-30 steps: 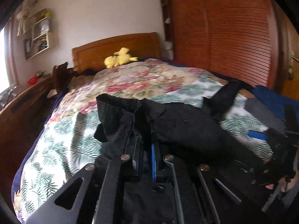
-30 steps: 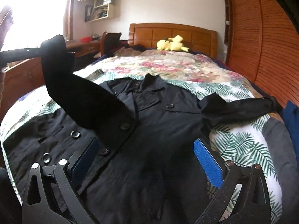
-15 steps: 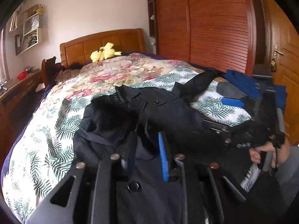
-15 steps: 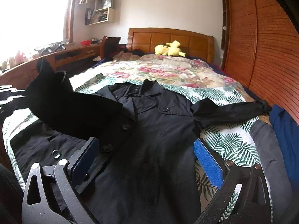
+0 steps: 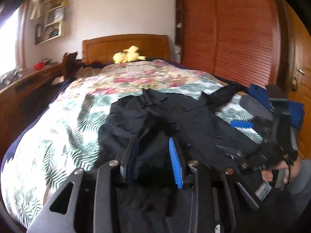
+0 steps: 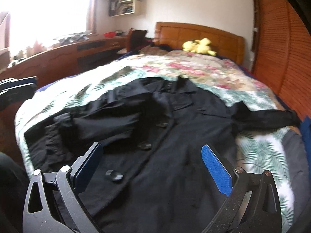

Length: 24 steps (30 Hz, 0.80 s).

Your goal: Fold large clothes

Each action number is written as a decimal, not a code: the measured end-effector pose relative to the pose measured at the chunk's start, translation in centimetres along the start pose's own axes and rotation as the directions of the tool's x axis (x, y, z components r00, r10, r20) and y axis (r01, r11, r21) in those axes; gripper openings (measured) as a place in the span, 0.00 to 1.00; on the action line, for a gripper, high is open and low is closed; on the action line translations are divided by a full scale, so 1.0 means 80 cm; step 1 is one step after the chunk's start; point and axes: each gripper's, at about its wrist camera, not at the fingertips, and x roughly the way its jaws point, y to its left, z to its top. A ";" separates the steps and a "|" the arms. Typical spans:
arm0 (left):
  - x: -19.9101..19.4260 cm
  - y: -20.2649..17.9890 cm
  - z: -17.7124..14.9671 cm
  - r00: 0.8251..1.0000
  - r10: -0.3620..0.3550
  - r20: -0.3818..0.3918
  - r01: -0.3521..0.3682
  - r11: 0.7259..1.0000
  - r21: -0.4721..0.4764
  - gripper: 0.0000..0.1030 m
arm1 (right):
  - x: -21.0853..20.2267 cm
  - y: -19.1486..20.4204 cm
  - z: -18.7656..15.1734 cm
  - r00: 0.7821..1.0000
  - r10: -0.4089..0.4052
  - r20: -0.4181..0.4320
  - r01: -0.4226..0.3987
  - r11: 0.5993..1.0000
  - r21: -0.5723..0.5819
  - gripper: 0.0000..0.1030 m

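left wrist view first: your left gripper (image 5: pixel 155 161) has just been opening, and its jaws now stand a little apart. dark cloth lies under and between the blue pads (image 5: pixel 175 163), but they do not look to be pressing on it, so you hold nothing there. right wrist view: your right gripper (image 6: pixel 153 167) stands wide open and empty, hovering just above the front of the coat (image 6: pixel 175 136), with a button (image 6: pixel 114 174) close by its left finger.

the coat lies face up on the bedspread (image 6: pixel 194 68), collar toward the headboard (image 6: pixel 194 33), hem toward you, so its long axis runs straight away from both pairs of fingers. the near sleeve (image 6: pixel 108 116) is already laid across the chest. the far sleeve (image 6: pixel 268 116) is stretched out sideways toward the wardrobe (image 6: pixel 281 48), lying across that long axis and well apart from both grippers.

that outstretched sleeve is what the next move turns on, as i judge it. it lies ahead and to the right of your right fingers, and the right hand (image 5: pixel 281 172) is plainly the nearer one; the left would have to cross the whole coat. reach forward and right for the sleeve and bring it in across the chest.

a yellow soft toy (image 6: pixel 198 45) sits at the headboard, clear of the work.
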 end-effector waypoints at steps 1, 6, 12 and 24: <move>0.000 0.012 -0.004 1.000 0.013 -0.001 -0.013 1.000 -0.018 0.30 | 0.002 0.005 0.001 1.000 0.017 -0.002 -0.017 1.000 -0.003 1.00; 0.002 0.052 -0.023 0.997 0.070 -0.016 -0.071 0.995 -0.064 0.30 | 0.022 0.059 0.000 0.989 0.145 -0.033 -0.147 0.988 -0.040 0.98; 0.003 0.079 -0.041 0.995 0.093 -0.036 -0.096 0.991 -0.097 0.30 | 0.054 0.122 -0.010 0.947 0.303 -0.105 -0.309 0.950 -0.049 0.88; 0.001 0.095 -0.051 0.993 0.112 -0.044 -0.116 0.988 -0.103 0.30 | 0.096 0.182 -0.028 0.890 0.391 -0.234 -0.418 0.905 -0.076 0.56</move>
